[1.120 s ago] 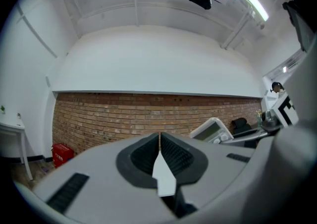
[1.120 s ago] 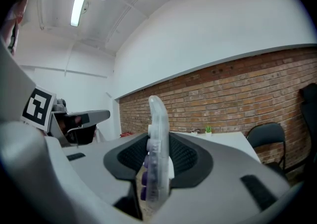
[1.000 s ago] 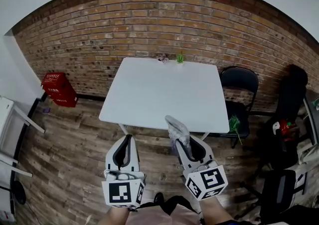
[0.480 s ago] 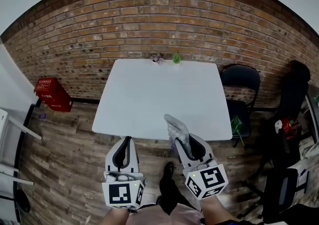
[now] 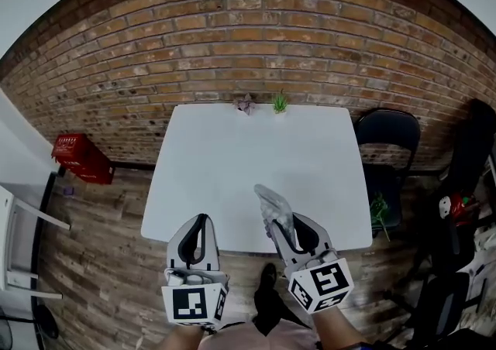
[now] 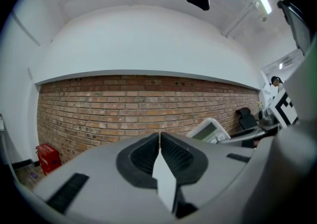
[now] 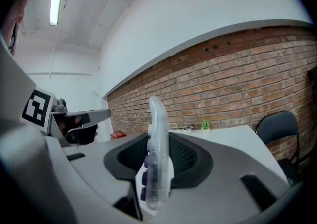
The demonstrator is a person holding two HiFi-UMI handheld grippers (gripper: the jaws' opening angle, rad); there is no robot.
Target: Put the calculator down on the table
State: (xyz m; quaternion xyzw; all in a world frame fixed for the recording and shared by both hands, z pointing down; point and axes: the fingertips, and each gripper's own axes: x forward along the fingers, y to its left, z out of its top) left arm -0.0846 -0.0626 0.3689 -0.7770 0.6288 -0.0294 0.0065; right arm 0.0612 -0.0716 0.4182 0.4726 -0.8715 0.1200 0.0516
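The calculator, pale and translucent with purple keys, stands on edge between the jaws of my right gripper, which is shut on it. In the right gripper view the calculator rises upright out of the pads. It hangs over the near edge of the white table. My left gripper is beside it on the left, also at the table's near edge, shut with nothing in it. In the left gripper view its pads meet, and the calculator shows at the right.
A small green plant and a purplish object stand at the table's far edge, against the brick wall. A black chair is at the table's right side. A red basket lies on the wooden floor at left.
Both grippers have moved forward together from over the floor to the table's near edge. The table now looks closer and larger. The calculator stays held in the right gripper.
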